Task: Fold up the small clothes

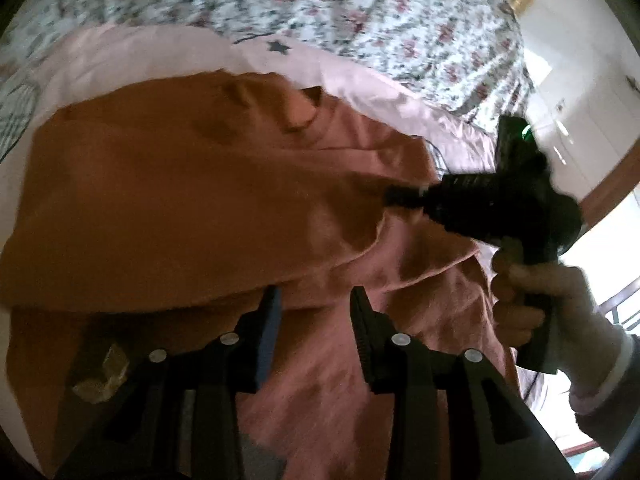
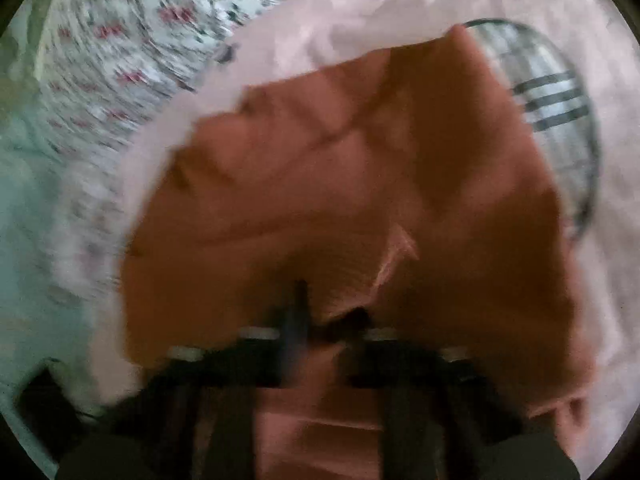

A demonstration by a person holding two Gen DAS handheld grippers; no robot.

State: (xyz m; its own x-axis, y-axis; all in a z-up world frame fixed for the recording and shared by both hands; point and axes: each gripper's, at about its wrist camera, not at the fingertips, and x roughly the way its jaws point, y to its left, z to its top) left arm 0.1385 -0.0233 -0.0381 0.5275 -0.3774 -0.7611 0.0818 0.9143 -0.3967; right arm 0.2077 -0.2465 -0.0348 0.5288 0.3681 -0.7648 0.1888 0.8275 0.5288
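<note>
A small salmon-pink garment (image 1: 180,184) lies on a pale pink cloth (image 1: 120,52) on the bed, with one part folded over the rest. My left gripper (image 1: 316,300) is open just above the garment's near part, with nothing between the fingers. My right gripper (image 1: 396,197), seen from the left wrist view, is shut on the garment's folded edge and held by a gloved hand (image 1: 560,304). In the blurred right wrist view the garment (image 2: 360,184) fills the middle and the right gripper (image 2: 324,312) pinches a bunched fold of it.
A floral bedspread (image 1: 360,4) covers the bed behind the pink cloth. A plaid patch (image 2: 552,92) shows on the pink cloth beside the garment. A white label (image 1: 100,376) sits on the garment at lower left. A white door and wall (image 1: 580,92) stand at right.
</note>
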